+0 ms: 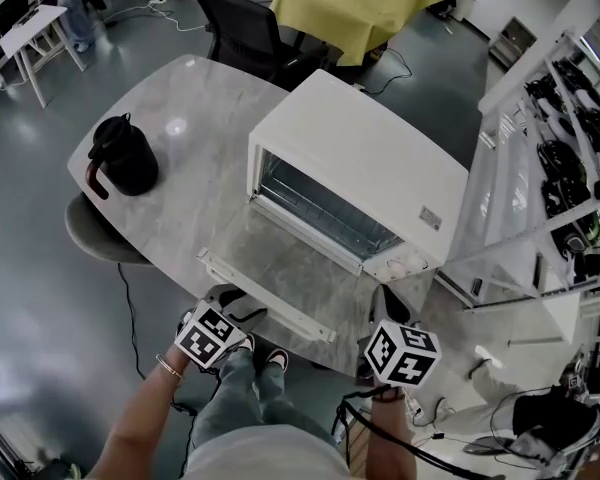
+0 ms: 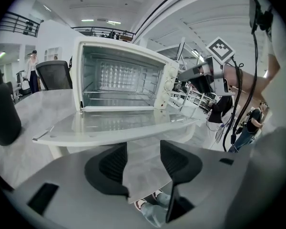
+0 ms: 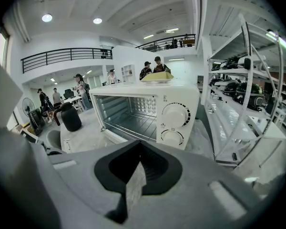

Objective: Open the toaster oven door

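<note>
Toaster oven door status: judged already fully open, so the remaining risks lie in pulling away.
Left hand-held gripper (image 2: 143, 157): jaws apart with nothing between them; it sits low at the worktop's near edge, just beside the door's front rim.
Right hand-held gripper (image 3: 135, 171): jaws closed together, empty, facing the oven's control end.
Toaster oven door (image 1: 292, 268): lies flat on its hinge, reaching out over the worktop (image 1: 180, 193) towards the person.
Risk at the door: an upward move of the left hand-held gripper could catch the rim and swing the door back up. Downward weight on it could strain the hinge or tip the oven forward.
Knobs (image 3: 175, 114): near the right hand-held gripper; a forward drift could turn one.
Toaster oven (image 1: 370, 158): stands on the worktop's right part, cavity empty but for its rack.
Black jug (image 1: 125, 155): well apart at the left, unlikely to be hit.
</note>
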`<state>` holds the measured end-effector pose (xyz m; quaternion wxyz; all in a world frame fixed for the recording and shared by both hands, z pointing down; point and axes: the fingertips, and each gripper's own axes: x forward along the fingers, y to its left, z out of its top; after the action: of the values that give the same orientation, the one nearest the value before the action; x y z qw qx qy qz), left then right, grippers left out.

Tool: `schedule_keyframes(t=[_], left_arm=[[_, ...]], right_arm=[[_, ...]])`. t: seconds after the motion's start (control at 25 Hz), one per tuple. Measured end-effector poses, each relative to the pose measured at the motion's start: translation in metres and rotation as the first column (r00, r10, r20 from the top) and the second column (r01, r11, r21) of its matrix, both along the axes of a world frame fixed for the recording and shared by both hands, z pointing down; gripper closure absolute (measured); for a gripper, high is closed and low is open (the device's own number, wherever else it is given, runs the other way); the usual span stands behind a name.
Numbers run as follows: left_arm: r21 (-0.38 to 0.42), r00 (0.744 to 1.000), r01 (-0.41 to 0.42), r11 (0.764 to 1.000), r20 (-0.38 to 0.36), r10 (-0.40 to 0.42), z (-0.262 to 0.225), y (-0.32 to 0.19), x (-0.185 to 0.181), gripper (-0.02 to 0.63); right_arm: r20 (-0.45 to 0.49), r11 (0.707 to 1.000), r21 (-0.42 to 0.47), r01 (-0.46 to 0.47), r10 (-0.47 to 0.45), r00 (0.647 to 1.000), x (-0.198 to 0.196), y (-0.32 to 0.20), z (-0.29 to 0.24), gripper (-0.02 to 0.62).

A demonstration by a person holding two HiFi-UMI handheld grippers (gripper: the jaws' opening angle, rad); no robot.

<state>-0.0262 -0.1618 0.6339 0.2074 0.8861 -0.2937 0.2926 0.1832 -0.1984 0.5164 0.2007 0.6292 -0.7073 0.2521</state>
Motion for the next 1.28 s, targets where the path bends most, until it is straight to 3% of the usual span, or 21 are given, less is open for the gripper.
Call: schedule_keyframes(t=[0.72,1.28], left_arm=[[-0.044,0.996,0.073,0.996,-0.052,-0.076,0.023,0.001,-0.002,0.387],[-0.052,0.995,0.09,0.995,-0.037,-0.092,0.029,0.002,-0.004,0.387]], right_arm=[[-0.025,0.998,-0.052,0.02,-0.021,0.999,-0.003,0.003,0.019,0.591],[-0.027,0.996,-0.066,0.052,-0.054,0.998,-0.008,0.001,0.025,0.591]])
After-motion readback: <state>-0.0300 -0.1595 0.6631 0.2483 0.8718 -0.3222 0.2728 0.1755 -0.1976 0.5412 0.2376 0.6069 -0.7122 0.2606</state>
